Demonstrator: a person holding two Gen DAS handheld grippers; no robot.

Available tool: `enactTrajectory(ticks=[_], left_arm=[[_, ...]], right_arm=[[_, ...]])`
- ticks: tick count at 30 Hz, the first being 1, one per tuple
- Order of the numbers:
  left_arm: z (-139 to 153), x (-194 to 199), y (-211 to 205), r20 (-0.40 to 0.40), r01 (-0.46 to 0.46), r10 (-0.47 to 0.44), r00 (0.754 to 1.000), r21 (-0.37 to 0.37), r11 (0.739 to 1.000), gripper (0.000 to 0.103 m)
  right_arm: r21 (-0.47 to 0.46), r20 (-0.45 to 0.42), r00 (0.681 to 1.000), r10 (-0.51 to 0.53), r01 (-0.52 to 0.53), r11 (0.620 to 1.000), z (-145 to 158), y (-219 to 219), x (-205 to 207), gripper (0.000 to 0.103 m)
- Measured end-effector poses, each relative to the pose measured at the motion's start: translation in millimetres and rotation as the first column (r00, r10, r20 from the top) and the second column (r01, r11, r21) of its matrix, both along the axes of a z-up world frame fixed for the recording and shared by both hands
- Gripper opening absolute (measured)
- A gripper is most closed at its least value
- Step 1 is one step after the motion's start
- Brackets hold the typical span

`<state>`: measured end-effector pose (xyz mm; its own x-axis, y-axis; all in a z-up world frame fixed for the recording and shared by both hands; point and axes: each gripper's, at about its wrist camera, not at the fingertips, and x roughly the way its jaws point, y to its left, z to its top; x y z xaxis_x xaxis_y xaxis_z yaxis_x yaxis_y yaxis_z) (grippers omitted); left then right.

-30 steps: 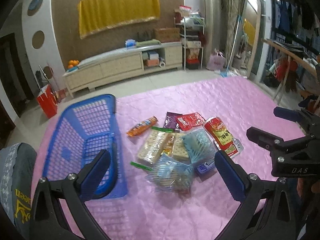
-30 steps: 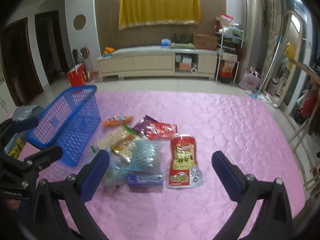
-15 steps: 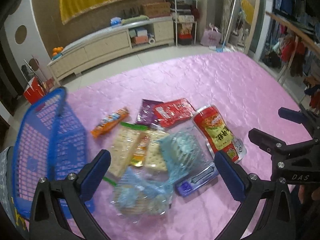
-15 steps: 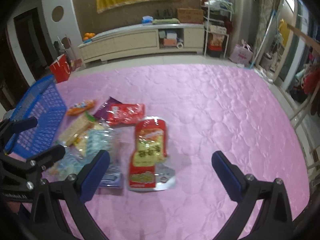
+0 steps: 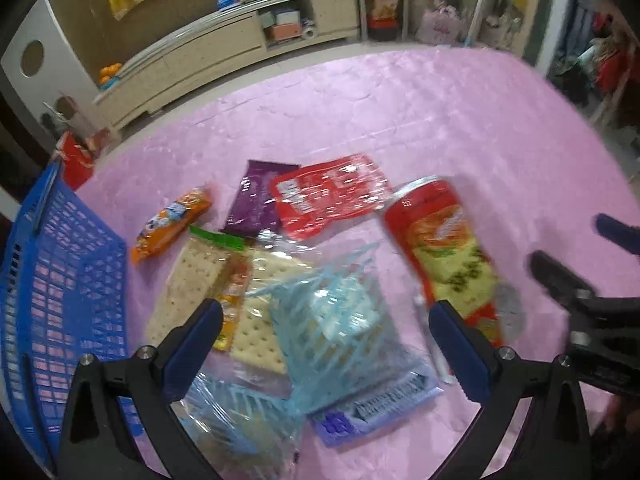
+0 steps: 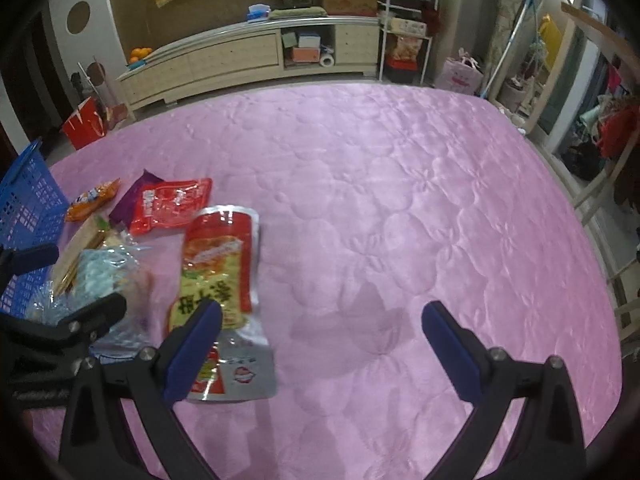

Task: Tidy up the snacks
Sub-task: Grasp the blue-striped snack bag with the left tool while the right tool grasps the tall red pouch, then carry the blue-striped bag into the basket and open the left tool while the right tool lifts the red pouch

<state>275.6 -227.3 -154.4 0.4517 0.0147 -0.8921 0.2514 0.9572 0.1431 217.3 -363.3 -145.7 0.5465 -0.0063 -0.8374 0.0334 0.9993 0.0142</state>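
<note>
A pile of snack packs lies on the pink quilt (image 5: 400, 120). In the left wrist view my left gripper (image 5: 326, 344) hovers open over a light-blue cracker bag (image 5: 340, 320), with cracker packs (image 5: 192, 280) to its left. A red and yellow pouch (image 5: 444, 256) lies right of the pile, an orange bar (image 5: 172, 224), a purple pack (image 5: 256, 200) and a red pack (image 5: 332, 196) behind. The blue basket (image 5: 52, 280) stands at the left. My right gripper (image 6: 322, 340) is open over bare quilt, just right of the red and yellow pouch (image 6: 218, 264).
Quilt (image 6: 400, 200) stretches free to the right of the snacks. Beyond its far edge stand a long low cabinet (image 6: 248, 52), a red bag (image 6: 82, 124) on the floor and a metal shelf rack (image 6: 404, 20). Clothes racks line the right side.
Both grippers have moved forward and down toward the snack pile. The basket has slid to the left edge of both views, and the snacks appear larger and closer.
</note>
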Motion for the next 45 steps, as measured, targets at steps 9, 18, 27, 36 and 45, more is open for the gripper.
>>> enactTrajectory(ticks=[9, 18, 27, 36, 45], left_arm=[[-34, 21, 5, -0.078, -0.043, 0.039, 0.996, -0.045, 0.998, 0.072], [-27, 14, 28, -0.069, -0.06, 0.05, 0.996, -0.139, 0.988, 0.065], [14, -2, 66, 0.027, -0.052, 0.058, 0.998, -0.171, 0.984, 0.065], [20, -19, 89, 0.047, -0.047, 0.059, 0.997, -0.229, 0.972, 0.065], [27, -28, 100, 0.054, -0.023, 0.039, 0.998, -0.259, 0.966, 0.065]], right_arm=[[0.032, -0.009, 1.0, -0.002, 0.002, 0.999, -3, -4, -2, 0.102], [0.057, -0.035, 0.999, 0.025, -0.023, 0.998, -7, 7, -1, 0.102], [0.1, -0.072, 0.995, 0.075, -0.067, 0.993, -4, 36, 16, 0.102], [0.077, -0.177, 0.978, 0.113, -0.101, 0.992, -26, 71, 41, 0.094], [-0.014, -0.204, 0.971, 0.124, -0.13, 0.991, -37, 85, 40, 0.057]])
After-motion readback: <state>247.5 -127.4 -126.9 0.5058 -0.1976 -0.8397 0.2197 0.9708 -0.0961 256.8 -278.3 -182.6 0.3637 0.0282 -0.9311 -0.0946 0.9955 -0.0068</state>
